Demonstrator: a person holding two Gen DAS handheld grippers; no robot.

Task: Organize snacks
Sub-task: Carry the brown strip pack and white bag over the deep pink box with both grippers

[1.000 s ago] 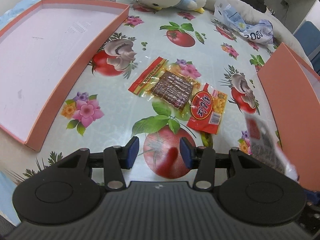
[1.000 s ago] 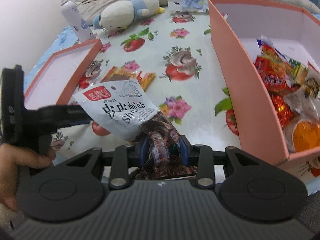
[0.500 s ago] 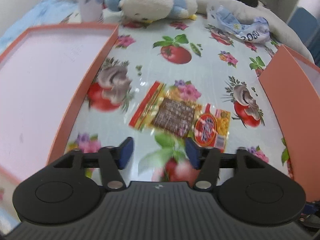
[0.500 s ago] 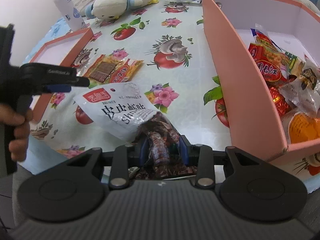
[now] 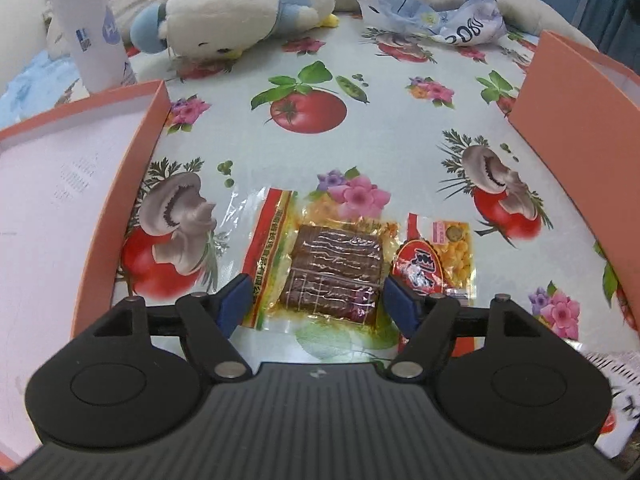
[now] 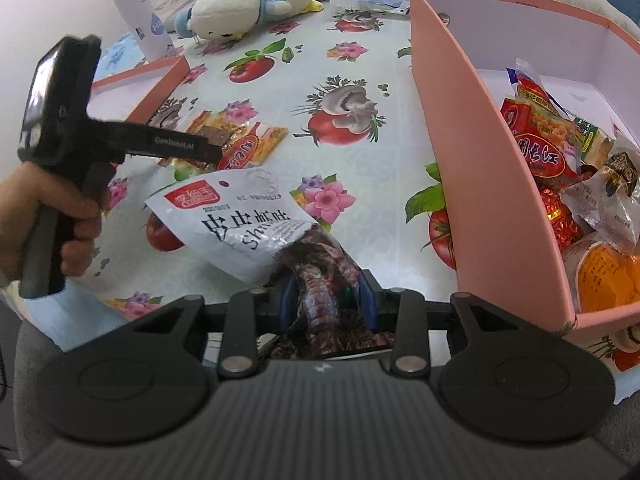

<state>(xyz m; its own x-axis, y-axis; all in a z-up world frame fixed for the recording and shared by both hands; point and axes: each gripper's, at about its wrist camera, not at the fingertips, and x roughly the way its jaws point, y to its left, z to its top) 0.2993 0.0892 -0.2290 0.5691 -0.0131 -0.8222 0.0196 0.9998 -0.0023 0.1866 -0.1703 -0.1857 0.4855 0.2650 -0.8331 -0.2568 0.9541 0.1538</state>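
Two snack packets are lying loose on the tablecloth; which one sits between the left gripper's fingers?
The clear packet with the dark brown slab, framed by the opening left gripper. The red-and-yellow packet lies just outside its right finger.

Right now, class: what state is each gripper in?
Left gripper: opening, nothing gripped, fingers either side of the brown snack.
Right gripper: shut on the white packet.

We see a clear packet of brown jerky [image 5: 334,270] lying flat beside a red corn-snack packet [image 5: 434,260] at its three o'clock, a white pouch [image 6: 236,224] held aloft, and more snacks piled in the pink box [image 6: 452,128].
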